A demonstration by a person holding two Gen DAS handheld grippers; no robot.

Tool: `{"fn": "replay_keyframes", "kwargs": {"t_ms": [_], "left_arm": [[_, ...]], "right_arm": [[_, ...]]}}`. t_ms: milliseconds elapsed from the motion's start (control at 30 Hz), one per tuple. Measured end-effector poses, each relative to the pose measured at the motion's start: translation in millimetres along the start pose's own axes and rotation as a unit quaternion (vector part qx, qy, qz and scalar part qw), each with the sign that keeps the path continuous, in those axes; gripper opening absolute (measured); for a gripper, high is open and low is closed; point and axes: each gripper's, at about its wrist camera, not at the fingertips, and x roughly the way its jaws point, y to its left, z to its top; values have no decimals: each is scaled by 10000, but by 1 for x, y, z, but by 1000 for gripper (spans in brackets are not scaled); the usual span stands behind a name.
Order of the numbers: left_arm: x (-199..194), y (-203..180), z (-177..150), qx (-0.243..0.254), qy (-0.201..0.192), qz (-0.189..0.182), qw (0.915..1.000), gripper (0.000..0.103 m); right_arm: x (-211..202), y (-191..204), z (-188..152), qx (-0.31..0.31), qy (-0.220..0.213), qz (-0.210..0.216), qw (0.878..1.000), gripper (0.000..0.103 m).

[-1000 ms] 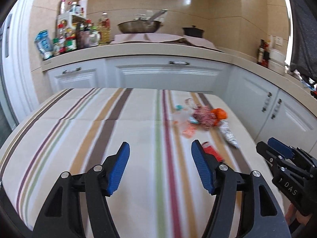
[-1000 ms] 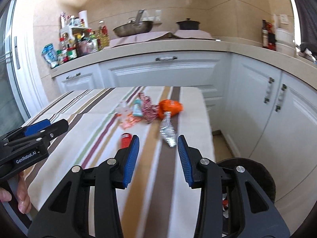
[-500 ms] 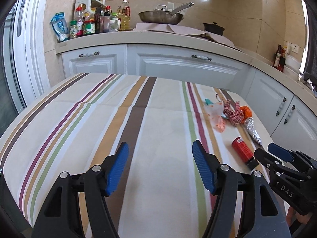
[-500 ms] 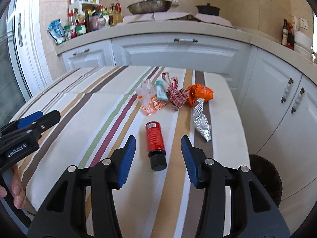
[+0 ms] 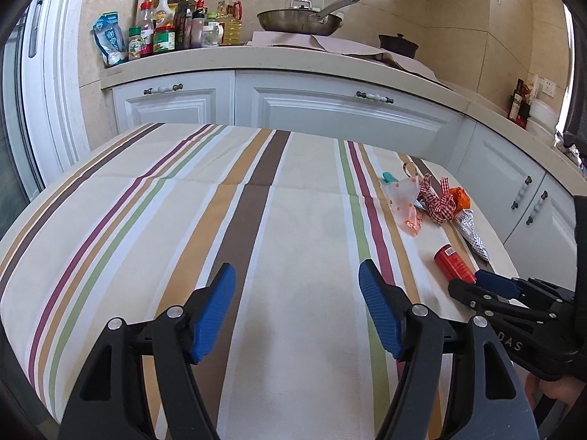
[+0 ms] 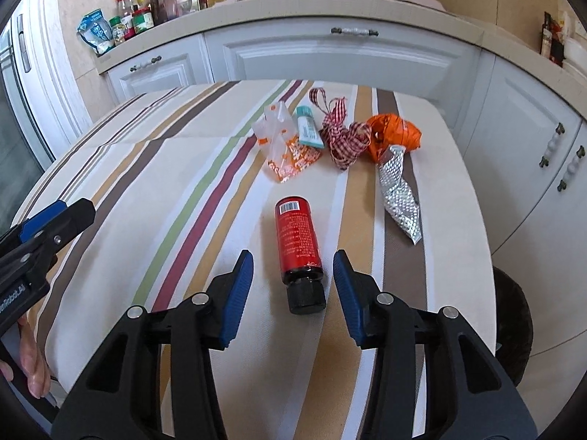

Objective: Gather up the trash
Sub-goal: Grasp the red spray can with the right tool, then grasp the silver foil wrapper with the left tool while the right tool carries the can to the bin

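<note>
A striped tablecloth (image 6: 183, 168) is seen spread over the table, with white kitchen cabinets (image 6: 330, 55) and a counter crowded with bottles and jars (image 5: 172, 25) behind it. A dark round bin (image 6: 513, 315) is partly visible on the floor past the table's right edge.

The left gripper (image 5: 297, 293) is held over a bare stretch of cloth, its jaws standing wide with nothing between them. The right gripper (image 6: 293, 293) is pointed down at the cloth near the table's right side; its jaws are closing, and the red bottle (image 6: 297, 234) is found lying between the blue pads (image 6: 238, 289), its black cap nearest the camera. A clear gap is left on either side, so the bottle is not yet pressed and lies flat on the cloth.

Farther along the cloth a loose cluster of trash is gathered: a clear bag with orange dots (image 6: 282, 150), a small teal tube (image 6: 308, 130) just beside it, a red checked ribbon (image 6: 343, 135), a crumpled orange wrapper (image 6: 400, 134) and a silver foil cone (image 6: 398, 194) trailing toward the near edge. The cluster is set apart from the bottle.
</note>
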Motion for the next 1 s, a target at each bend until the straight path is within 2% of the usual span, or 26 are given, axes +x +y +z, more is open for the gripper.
{"fn": "replay_keyframes", "kwargs": {"t_ms": [67,233,567,800,1000], "left_arm": [[1,0,0,1,7,10,10000,68],[3,0,-1,-2,60,57,10000,69],[8,-14,-2,100,172,-21,9998,69],[9,-54,-1,418,214,-289,9985,69],[15,-96,3,668,280,-540,9959,69]], "right_arm": [[3,0,0,-12,86,18,10000,23],[2,3,-1,-97,38,27,9999,23],[-33,-6,0,-184,-621,-194,9977,23],[-55,-38,-4,-14,-894,-478,9948,23],[-70,-84,-10,353,-1059,-714,9912,23]]}}
